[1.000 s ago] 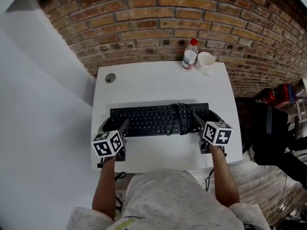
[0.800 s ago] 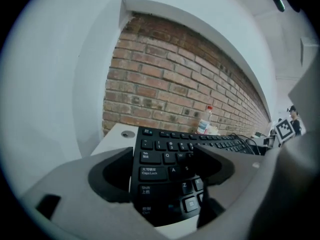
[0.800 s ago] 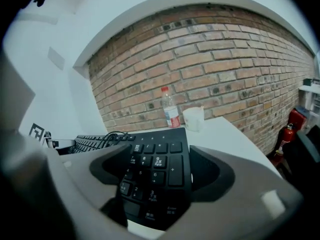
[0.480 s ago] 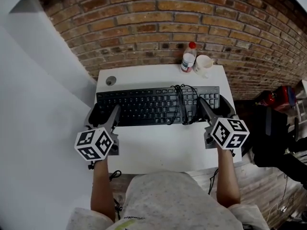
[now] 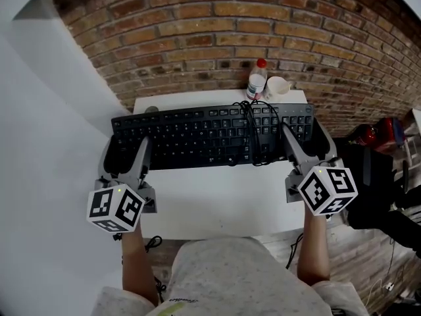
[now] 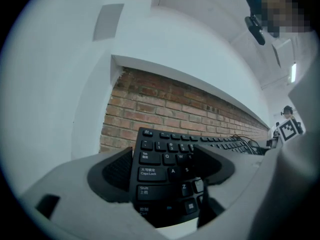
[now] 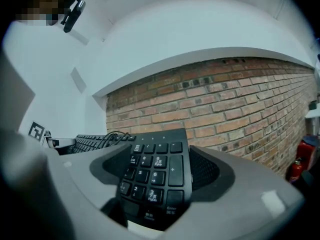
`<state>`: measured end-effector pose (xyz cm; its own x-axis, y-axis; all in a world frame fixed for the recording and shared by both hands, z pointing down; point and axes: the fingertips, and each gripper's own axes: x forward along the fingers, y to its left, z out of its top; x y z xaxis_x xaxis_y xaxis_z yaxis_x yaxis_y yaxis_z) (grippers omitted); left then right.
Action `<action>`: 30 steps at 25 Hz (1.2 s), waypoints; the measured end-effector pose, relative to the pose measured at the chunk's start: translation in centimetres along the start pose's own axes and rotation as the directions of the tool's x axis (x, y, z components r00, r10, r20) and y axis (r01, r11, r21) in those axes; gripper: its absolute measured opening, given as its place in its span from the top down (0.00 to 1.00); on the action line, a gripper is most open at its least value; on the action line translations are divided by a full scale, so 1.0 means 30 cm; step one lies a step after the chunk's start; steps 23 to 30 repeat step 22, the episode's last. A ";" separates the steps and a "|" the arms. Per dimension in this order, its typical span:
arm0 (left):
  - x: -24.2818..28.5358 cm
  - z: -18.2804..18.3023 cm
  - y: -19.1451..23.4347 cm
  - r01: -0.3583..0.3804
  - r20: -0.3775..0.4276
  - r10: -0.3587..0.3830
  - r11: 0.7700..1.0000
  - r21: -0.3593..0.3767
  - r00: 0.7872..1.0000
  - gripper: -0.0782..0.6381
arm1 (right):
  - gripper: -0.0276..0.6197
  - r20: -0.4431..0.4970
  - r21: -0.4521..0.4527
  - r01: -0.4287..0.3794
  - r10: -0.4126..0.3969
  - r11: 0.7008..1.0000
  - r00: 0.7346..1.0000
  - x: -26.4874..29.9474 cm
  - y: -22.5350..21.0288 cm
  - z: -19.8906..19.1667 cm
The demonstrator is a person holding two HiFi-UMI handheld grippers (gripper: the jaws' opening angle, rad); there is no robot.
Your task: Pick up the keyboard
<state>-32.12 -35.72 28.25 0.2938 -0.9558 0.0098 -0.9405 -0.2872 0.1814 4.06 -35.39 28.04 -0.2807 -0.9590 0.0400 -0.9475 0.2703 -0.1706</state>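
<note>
Above the white desk, the black keyboard has come up off the surface in the last second and now hangs over the back half, so the pick-up looks essentially done. Its long axis runs parallel to the desk's back edge, keys up, number pad rightward. The 2 claws, left gripper and right gripper, each clamp one end.
</note>
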 end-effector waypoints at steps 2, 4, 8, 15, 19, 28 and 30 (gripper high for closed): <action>-0.001 -0.004 0.001 0.001 0.008 -0.001 1.000 -0.002 1.000 0.37 | 0.37 0.007 -0.006 0.001 -0.001 1.000 1.000 -0.002 0.000 0.001; -0.002 -0.004 0.000 0.001 0.011 0.000 1.000 -0.004 1.000 0.37 | 0.37 0.009 -0.008 0.001 -0.001 1.000 1.000 -0.002 0.001 0.004; -0.002 0.000 0.001 -0.003 0.011 0.003 1.000 -0.004 1.000 0.37 | 0.37 0.007 -0.004 0.001 -0.001 1.000 1.000 0.000 0.001 0.005; -0.001 -0.003 0.001 -0.003 0.008 0.003 1.000 -0.007 1.000 0.37 | 0.37 0.007 -0.003 0.006 -0.006 1.000 1.000 -0.002 0.000 0.005; 0.001 -0.004 0.002 -0.003 0.004 0.003 1.000 -0.009 1.000 0.37 | 0.37 0.004 -0.002 0.008 -0.008 1.000 1.000 -0.001 0.000 0.004; 0.004 -0.003 0.003 -0.003 0.001 0.003 1.000 -0.010 1.000 0.37 | 0.37 0.000 -0.003 0.009 -0.009 1.000 1.000 0.001 0.000 0.006; 0.004 -0.003 0.003 -0.003 0.001 0.003 1.000 -0.010 1.000 0.37 | 0.37 0.000 -0.003 0.009 -0.009 1.000 1.000 0.001 0.000 0.006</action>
